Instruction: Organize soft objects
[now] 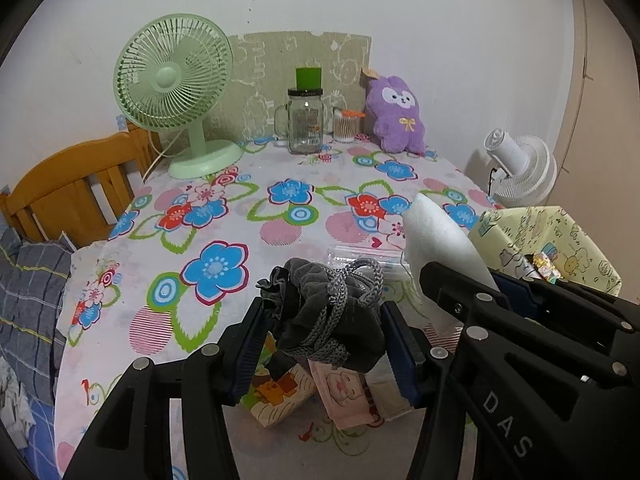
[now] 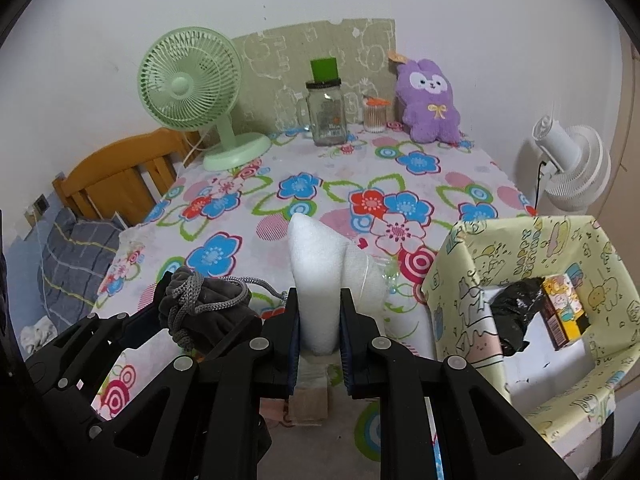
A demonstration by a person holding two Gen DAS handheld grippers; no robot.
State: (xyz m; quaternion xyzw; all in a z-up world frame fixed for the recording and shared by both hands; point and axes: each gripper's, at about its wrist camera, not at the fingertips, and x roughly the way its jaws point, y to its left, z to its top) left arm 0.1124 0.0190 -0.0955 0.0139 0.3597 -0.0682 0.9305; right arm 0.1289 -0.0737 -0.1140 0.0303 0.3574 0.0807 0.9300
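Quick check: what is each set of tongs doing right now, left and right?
Left tongs: closed on the grey pouch.
Right tongs: closed on the white foam.

The table (image 2: 328,168) wears a flowered cloth. Along its far edge stand a green fan (image 2: 192,92), a glass jar (image 2: 326,114), a cotton-swab pot (image 2: 376,116) and a purple plush toy (image 2: 430,100). Small packets (image 1: 312,396) lie near the front edge.
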